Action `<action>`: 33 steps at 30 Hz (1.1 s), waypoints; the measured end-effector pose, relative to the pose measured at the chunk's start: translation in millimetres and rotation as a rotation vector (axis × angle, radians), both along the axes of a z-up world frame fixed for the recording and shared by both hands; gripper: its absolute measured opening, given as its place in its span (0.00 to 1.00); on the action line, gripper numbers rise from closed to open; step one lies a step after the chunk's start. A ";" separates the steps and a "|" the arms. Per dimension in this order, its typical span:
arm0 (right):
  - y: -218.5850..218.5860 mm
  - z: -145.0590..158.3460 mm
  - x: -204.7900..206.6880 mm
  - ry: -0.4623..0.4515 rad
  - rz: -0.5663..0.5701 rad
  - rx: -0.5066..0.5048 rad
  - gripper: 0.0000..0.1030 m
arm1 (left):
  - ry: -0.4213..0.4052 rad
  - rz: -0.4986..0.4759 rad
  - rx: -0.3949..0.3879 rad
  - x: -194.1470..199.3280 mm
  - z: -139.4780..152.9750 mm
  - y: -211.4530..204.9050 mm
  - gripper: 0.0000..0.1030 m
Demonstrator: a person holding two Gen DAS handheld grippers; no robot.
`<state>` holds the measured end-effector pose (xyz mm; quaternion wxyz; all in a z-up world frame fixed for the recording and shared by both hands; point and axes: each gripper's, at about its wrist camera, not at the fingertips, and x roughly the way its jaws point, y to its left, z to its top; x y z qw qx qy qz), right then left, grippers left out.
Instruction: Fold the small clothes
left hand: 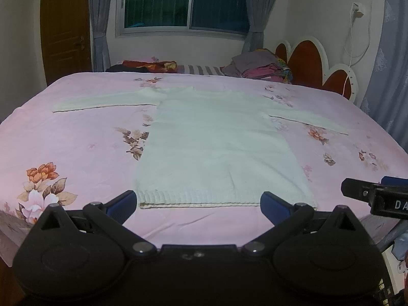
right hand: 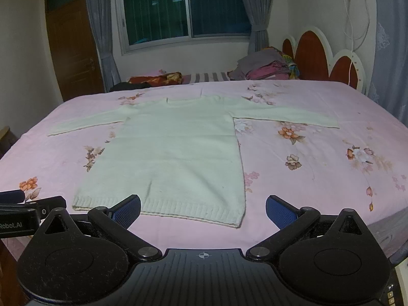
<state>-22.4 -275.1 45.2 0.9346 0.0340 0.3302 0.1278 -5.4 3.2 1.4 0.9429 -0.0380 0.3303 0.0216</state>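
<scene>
A white knit sweater (left hand: 216, 148) lies flat on the pink floral bed sheet (left hand: 76, 137), both sleeves spread out sideways, ribbed hem nearest me. It also shows in the right wrist view (right hand: 176, 153). My left gripper (left hand: 199, 205) is open and empty, hovering just in front of the hem. My right gripper (right hand: 202, 210) is open and empty, in front of the hem's right corner. The right gripper shows at the right edge of the left wrist view (left hand: 357, 191); the left gripper shows at the left edge of the right wrist view (right hand: 33, 204).
A pile of coloured clothes (left hand: 260, 67) and a red patterned bundle (left hand: 148, 65) lie at the bed's far side. A red and white headboard (left hand: 313, 61) stands at the right. A window (left hand: 186, 2), curtains and a wooden door (left hand: 66, 30) are behind.
</scene>
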 end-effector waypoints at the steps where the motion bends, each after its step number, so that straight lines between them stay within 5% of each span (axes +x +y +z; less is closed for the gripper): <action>1: -0.3 -0.2 -0.1 0.000 0.001 0.001 1.00 | 0.000 0.000 -0.001 -0.1 0.2 -0.3 1.00; 33: 2.3 0.9 -0.9 0.001 0.002 0.015 1.00 | 0.001 -0.001 0.004 -2.4 -2.8 -1.9 1.00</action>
